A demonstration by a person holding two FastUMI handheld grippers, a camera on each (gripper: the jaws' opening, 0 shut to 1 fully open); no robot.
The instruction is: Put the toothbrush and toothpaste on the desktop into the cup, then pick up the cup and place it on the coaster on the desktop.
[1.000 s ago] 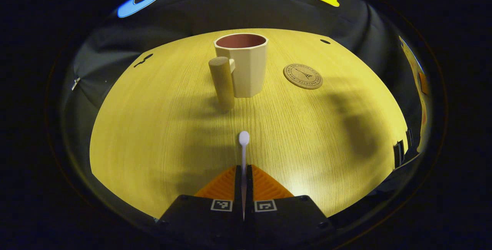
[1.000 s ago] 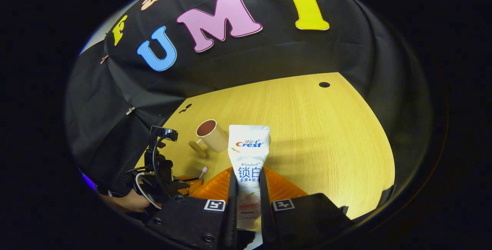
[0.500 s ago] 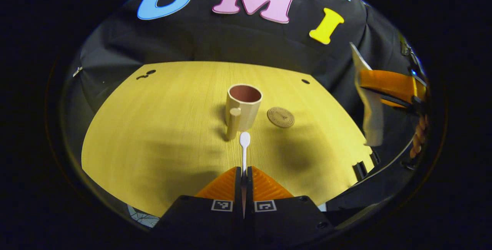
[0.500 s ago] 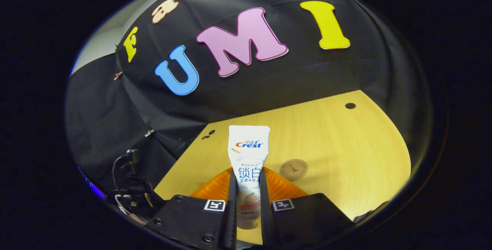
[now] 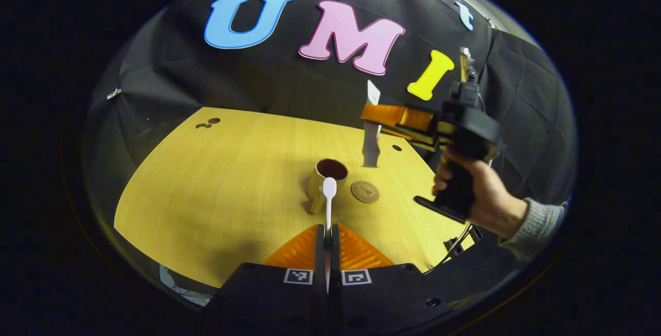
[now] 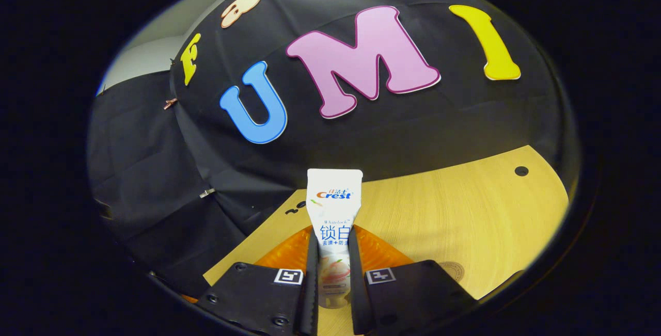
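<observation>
Left gripper view: left claw (image 5: 327, 228) pinches slim toothbrush (image 5: 328, 199); right claw (image 6: 333, 245) pinches flat toothpaste tube (image 6: 333, 207).

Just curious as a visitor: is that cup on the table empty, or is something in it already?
Empty, as far as shows: the cup shows only a dark inside, and the toothbrush and toothpaste are each gripped by fingers.

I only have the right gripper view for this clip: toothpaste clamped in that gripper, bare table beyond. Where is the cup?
Observer: The cup stands upright on the table, handle toward the left gripper's camera, in the left gripper view.
Reviewer: What is the left gripper doing?
Observer: The left gripper is shut on the toothbrush, whose rounded end points at the cup.
Reviewer: Is my toothpaste over the cup?
Observer: The toothpaste hangs in the right gripper, high above the table, beyond the cup and the coaster.
</observation>
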